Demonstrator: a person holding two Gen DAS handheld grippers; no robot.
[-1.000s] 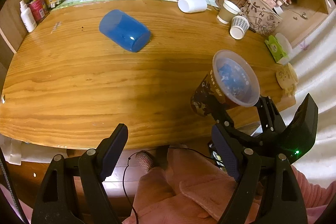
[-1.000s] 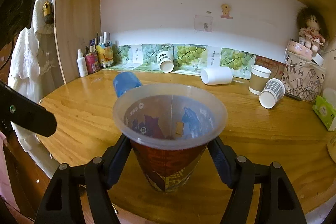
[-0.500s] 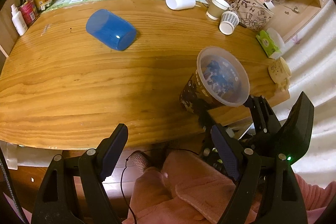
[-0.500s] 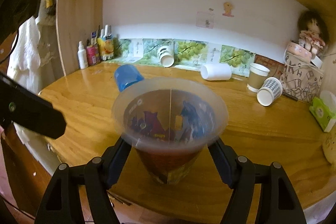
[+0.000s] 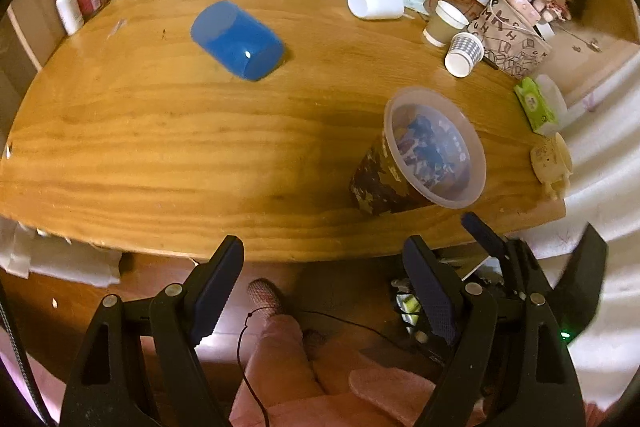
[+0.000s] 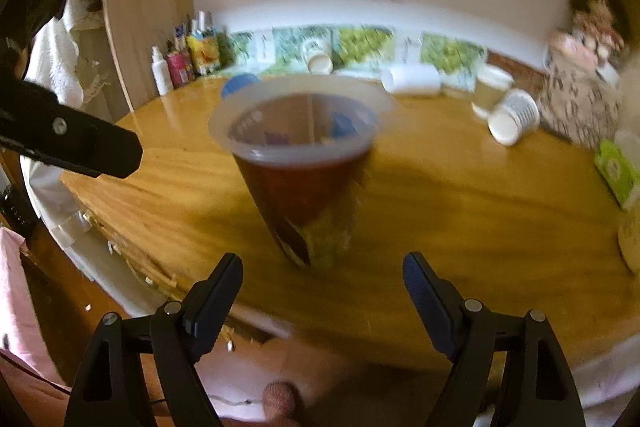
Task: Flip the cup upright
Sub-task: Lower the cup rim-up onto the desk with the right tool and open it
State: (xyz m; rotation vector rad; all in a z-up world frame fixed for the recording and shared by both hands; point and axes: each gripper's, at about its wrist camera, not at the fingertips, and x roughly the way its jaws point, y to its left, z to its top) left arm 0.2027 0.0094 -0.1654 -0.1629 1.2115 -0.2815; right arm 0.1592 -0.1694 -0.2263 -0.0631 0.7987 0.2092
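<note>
The printed cup (image 6: 304, 167) stands upright on the table (image 6: 460, 211), mouth up, near the table's front edge. Its long axis is vertical, with the wide clear rim above and the narrow base on the wood.

The right gripper (image 6: 322, 291) lies directly in front of the cup, just off the table's front edge. Its jaws are spread wide, wider than the cup body, and hold nothing. The cup sits on the gripper's centre line, apart from both fingers.

The left gripper (image 5: 324, 287) is also wide open and empty. From it, the cup (image 5: 424, 155) lies ahead and to the right. The right gripper (image 5: 492, 247) is between the cup and the table's front edge, so the right gripper is the nearer one.

Judgement: this cup needs no further turning. The blue cup (image 5: 238, 41) lies on its side, well beyond the printed cup toward the back left of the table, its long axis running diagonally; the left gripper has the clearer line to it.
</note>
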